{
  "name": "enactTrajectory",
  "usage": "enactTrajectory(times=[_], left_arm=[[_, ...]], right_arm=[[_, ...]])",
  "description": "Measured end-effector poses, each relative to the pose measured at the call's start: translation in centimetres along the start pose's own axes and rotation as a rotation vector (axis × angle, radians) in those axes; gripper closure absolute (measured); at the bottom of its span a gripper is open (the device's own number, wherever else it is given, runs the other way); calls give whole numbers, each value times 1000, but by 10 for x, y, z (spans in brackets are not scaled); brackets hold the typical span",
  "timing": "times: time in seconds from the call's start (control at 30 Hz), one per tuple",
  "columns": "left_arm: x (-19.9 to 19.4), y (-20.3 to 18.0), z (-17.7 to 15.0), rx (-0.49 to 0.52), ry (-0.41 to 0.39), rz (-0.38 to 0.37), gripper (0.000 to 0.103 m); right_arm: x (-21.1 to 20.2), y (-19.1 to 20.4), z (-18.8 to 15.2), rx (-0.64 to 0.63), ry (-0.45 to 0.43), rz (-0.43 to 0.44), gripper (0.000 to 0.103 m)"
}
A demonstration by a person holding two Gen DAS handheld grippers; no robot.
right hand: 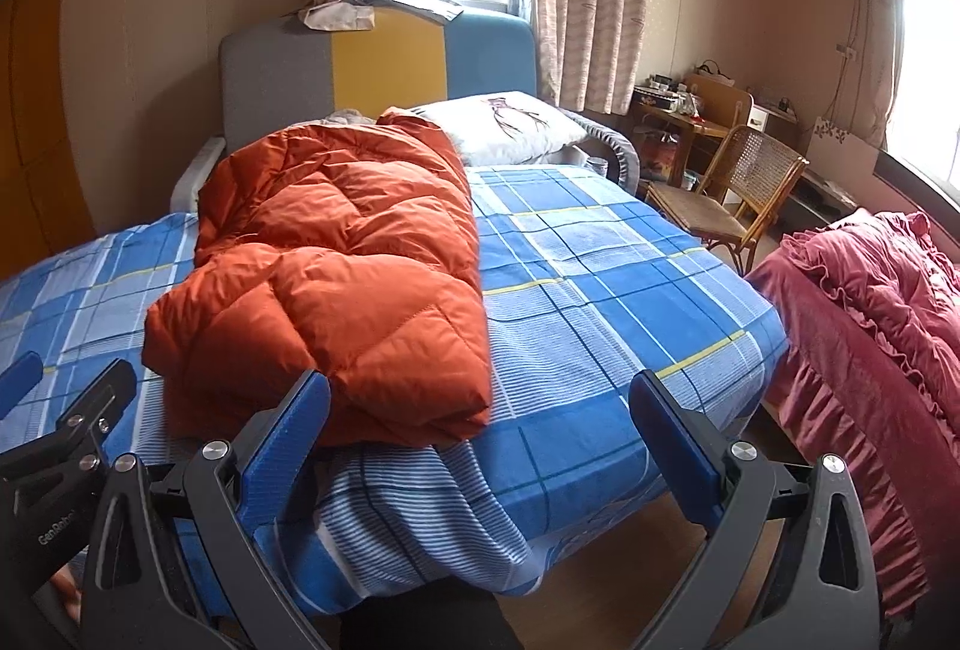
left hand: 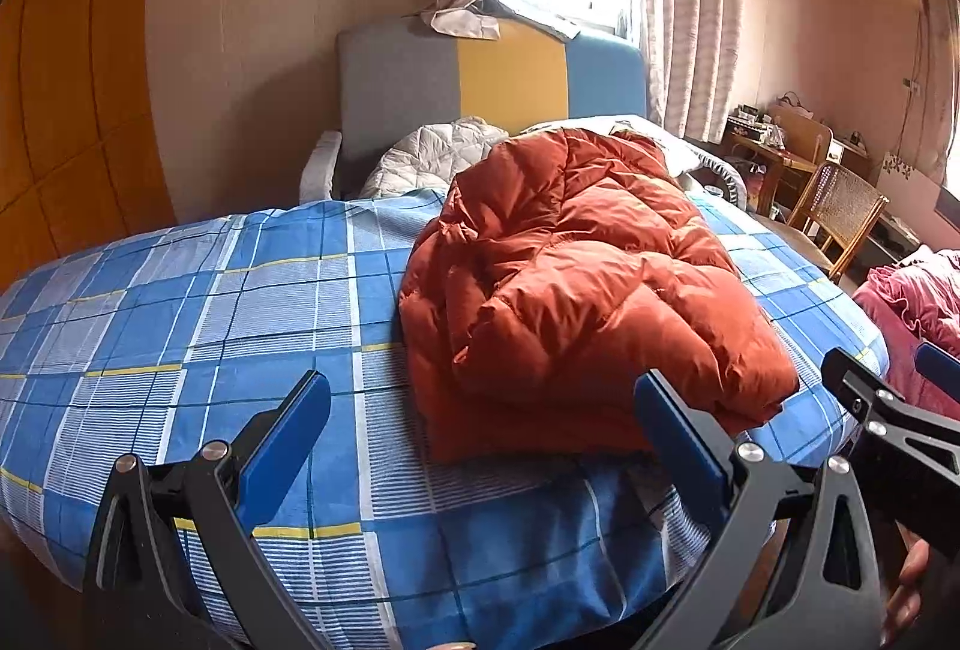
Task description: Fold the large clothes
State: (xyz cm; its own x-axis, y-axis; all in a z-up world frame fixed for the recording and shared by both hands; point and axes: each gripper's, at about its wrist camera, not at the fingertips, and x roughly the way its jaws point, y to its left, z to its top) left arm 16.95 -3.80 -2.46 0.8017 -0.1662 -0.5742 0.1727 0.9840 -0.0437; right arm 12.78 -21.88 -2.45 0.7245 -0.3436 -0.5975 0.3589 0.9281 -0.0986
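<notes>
Item: orange down jacket (left hand: 576, 290), quilted, puffy, lying lengthwise on the bed's blue plaid sheet (left hand: 180, 326). Sides appear already drawn in, forming a long narrow bundle from the pillow end to the near hem; in the left wrist view it lies at 12 to 1 o'clock of the claw, in the right wrist view at 10 to 11 o'clock.

Left gripper (left hand: 483, 410): fingers spread wide, holding nothing, poised over the foot of the bed; its right finger overlaps the jacket's near hem in the picture, contact cannot be told.

Right gripper (right hand: 480, 410): fingers spread wide, empty; its left finger sits just beside the hem's near right corner.

Surroundings: tricolour headboard (right hand: 384, 68) at 12 o'clock, white pillow (right hand: 510, 122), quilted white bedding (left hand: 432, 152), rattan chair (right hand: 720, 194) at 2 o'clock, crimson ruffled bedspread (right hand: 870, 314) at 3 o'clock.

Step in hand, as judged: take the two near hem corners for a fold toward the collar.

Handling notes: pinch both layers deep at each corner, since the slick shell slips and the fill springs back; lift both corners level and together; carry the hem over in one arc; lay it square on the upper half; press to expel air before letting go
</notes>
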Motion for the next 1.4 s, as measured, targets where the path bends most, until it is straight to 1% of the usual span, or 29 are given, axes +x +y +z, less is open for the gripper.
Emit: enactTrajectory(times=[0.3, 0.53, 1.4], left_arm=[[-1, -1, -1, 14, 1, 5, 2], [-1, 1, -1, 0, 0, -1, 2], [-5, 5, 4, -5, -12, -10, 2]], right_arm=[[3, 0, -4, -4, 4, 9, 4], [2, 3, -3, -9, 2, 17, 4], [4, 11, -3, -29, 2, 28, 4]])
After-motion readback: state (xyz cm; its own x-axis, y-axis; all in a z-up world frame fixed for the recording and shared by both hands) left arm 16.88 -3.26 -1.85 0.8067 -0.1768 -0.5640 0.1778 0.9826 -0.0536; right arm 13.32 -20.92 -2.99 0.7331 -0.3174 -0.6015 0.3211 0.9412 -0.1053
